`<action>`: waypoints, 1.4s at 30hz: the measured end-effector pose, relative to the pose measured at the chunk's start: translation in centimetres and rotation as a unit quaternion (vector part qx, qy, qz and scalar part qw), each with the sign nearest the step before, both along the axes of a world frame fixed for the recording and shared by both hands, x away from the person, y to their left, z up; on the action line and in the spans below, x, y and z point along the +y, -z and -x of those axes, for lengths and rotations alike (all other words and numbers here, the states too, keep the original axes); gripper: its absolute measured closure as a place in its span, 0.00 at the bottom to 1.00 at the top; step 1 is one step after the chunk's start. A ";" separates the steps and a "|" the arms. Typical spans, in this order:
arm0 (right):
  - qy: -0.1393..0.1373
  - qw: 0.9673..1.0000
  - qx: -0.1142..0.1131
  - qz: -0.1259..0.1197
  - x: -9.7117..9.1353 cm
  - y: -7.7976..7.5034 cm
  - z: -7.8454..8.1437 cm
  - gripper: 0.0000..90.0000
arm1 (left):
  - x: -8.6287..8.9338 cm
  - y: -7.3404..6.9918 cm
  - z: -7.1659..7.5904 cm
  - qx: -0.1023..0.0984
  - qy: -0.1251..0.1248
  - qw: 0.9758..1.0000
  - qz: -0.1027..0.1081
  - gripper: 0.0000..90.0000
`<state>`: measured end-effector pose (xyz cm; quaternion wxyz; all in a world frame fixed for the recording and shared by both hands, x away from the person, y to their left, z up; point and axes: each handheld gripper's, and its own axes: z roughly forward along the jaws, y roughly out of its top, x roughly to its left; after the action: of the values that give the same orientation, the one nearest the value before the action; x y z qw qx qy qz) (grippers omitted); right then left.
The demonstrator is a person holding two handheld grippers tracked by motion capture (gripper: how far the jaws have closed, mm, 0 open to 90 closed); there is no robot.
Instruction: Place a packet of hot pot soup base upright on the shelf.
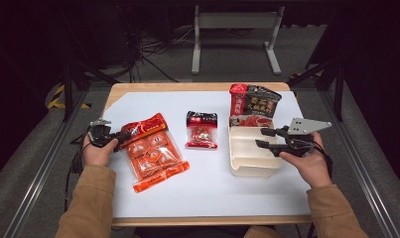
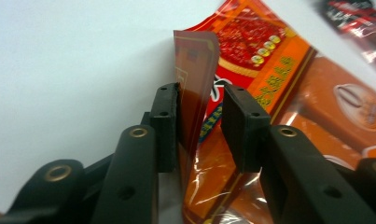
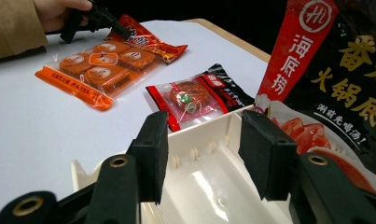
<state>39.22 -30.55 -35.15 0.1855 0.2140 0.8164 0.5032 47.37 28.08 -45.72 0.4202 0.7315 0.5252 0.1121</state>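
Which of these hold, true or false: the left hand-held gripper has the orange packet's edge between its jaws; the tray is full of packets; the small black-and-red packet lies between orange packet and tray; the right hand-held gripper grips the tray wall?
1. Left hand-held gripper has the orange packet edge between its jaws: true.
2. Tray full of packets: false, the compartments in view are bare.
3. Small black-and-red packet lies between them: true.
4. Right hand-held gripper grips the tray wall: false, its jaws hover open above it.

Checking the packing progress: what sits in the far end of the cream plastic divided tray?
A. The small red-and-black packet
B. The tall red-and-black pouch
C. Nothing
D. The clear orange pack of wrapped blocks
B: the tall red-and-black pouch stands upright in the far end of the cream plastic divided tray.
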 end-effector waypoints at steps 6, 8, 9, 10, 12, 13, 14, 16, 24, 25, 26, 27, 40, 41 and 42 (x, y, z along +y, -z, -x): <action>-0.003 1.000 0.000 0.003 0.1 0.1 0.0 0.58 | 0.2 0.1 -0.1 0.004 -0.013 1.000 -0.001 0.90; -0.004 1.000 -0.002 0.006 0.2 0.1 0.0 0.59 | 0.2 0.1 0.0 0.002 -0.016 1.000 -0.001 0.94; -0.004 1.000 -0.002 0.006 0.2 0.1 0.0 0.59 | 0.3 0.0 0.0 0.000 -0.013 1.000 -0.003 0.94; -0.005 1.000 -0.003 0.006 0.2 0.1 0.0 0.59 | 0.3 0.0 0.1 -0.003 -0.014 1.000 0.001 0.95; -0.005 1.000 -0.004 0.007 0.2 0.1 0.1 0.59 | 0.3 -0.1 0.1 -0.005 -0.012 1.000 0.004 0.98; -0.005 1.000 -0.004 0.007 0.2 0.1 0.1 0.59 | 0.4 -0.1 0.2 -0.008 -0.012 1.000 0.005 0.99; -0.005 1.000 -0.004 0.008 0.2 0.0 0.1 0.60 | 0.4 -0.2 0.2 -0.008 -0.011 1.000 0.006 0.99; -0.006 1.000 -0.001 0.007 0.2 0.0 0.1 0.63 | 0.3 -0.3 0.3 -0.009 -0.012 1.000 0.008 1.00; -0.007 1.000 0.008 0.011 0.2 0.0 0.2 0.68 | 0.2 -0.8 0.7 -0.022 -0.006 1.000 0.004 1.00; -0.007 1.000 0.008 0.012 0.2 0.0 0.2 0.68 | 0.2 -1.0 0.7 -0.024 -0.005 1.000 0.007 1.00; -0.006 1.000 0.008 0.013 0.2 0.0 0.2 0.68 | 0.3 -1.1 0.8 -0.026 -0.006 1.000 0.007 1.00; -0.006 1.000 0.009 0.013 0.2 0.0 0.3 0.68 | 0.3 -1.2 0.8 -0.027 -0.005 1.000 0.010 1.00; -0.010 1.000 0.009 0.010 0.4 -0.2 0.6 0.70 | 0.8 -3.6 2.2 -0.052 -0.002 0.998 0.039 1.00; -0.010 1.000 0.008 0.011 0.4 -0.2 0.6 0.71 | 0.8 -3.9 2.4 -0.058 -0.002 0.997 0.044 1.00; -0.011 1.000 0.008 0.012 0.4 -0.3 0.7 0.71 | 0.8 -4.1 2.5 -0.061 -0.001 0.997 0.051 1.00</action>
<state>38.53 -30.10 -34.87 0.1755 0.2068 0.8260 0.4941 44.85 28.92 -41.63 0.4879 0.7006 0.5043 0.1298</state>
